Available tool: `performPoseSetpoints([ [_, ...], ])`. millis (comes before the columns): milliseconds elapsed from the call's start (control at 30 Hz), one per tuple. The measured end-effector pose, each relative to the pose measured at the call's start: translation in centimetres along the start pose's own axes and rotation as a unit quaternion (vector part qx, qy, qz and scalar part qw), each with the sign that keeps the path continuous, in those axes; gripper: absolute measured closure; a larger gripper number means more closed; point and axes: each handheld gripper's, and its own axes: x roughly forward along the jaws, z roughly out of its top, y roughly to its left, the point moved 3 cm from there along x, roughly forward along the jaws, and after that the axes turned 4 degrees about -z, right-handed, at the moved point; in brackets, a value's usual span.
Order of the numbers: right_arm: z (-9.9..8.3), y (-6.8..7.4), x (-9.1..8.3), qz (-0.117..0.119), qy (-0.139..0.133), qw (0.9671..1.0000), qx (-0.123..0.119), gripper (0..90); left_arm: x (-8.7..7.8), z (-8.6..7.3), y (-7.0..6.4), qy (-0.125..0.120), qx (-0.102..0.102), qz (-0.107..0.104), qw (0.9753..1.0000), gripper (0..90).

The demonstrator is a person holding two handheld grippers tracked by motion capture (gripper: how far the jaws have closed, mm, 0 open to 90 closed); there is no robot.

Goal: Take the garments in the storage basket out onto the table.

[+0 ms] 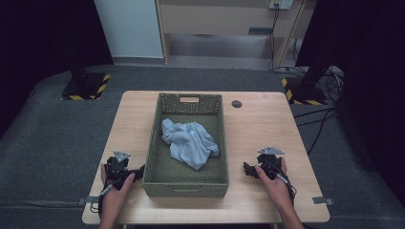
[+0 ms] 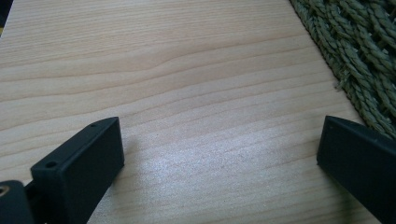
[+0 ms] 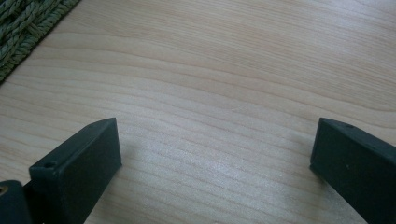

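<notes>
A green woven basket point(image 1: 153, 143) stands in the middle of the wooden table point(image 1: 258, 129). A crumpled light blue cloth point(image 1: 190, 140) lies inside it. My left gripper point(image 1: 138, 171) rests on the table just left of the basket's near corner, held by a hand. Its jaws are wide apart over bare wood, and the basket's weave point(image 2: 364, 56) runs beside the right jaw. My right gripper point(image 1: 247, 168) rests on the table right of the basket, also open with nothing between its jaws. A corner of the basket point(image 3: 23, 28) shows at the upper left of the right gripper view.
A small dark round disc point(image 1: 236, 103) lies on the table beyond the basket's right far corner. Black stands with yellow-striped bases point(image 1: 86, 86) sit on the grey floor at both far sides. Cables point(image 1: 325, 90) trail at the right.
</notes>
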Motion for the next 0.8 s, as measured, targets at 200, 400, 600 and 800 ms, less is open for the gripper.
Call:
performPoseSetpoints([
  [200,-0.1,0.0,-0.1,0.004,0.001,1.0000,-0.002,1.2,0.0,0.0,0.0,-0.001,-0.001,0.000,1.0000,0.0],
  [400,-0.4,0.3,-0.9,0.023,0.016,0.9994,-0.018,3.1,0.0,0.0,0.0,0.000,-0.001,0.000,1.0000,0.0],
  [600,-0.9,0.5,-1.9,0.037,0.018,0.9988,-0.027,2.7,0.0,0.0,0.0,-0.001,-0.001,0.000,1.0000,0.0],
  [800,-1.0,0.7,-2.8,0.044,0.014,0.9984,-0.033,3.6,0.0,0.0,0.0,0.000,0.000,0.000,1.0000,0.0],
])
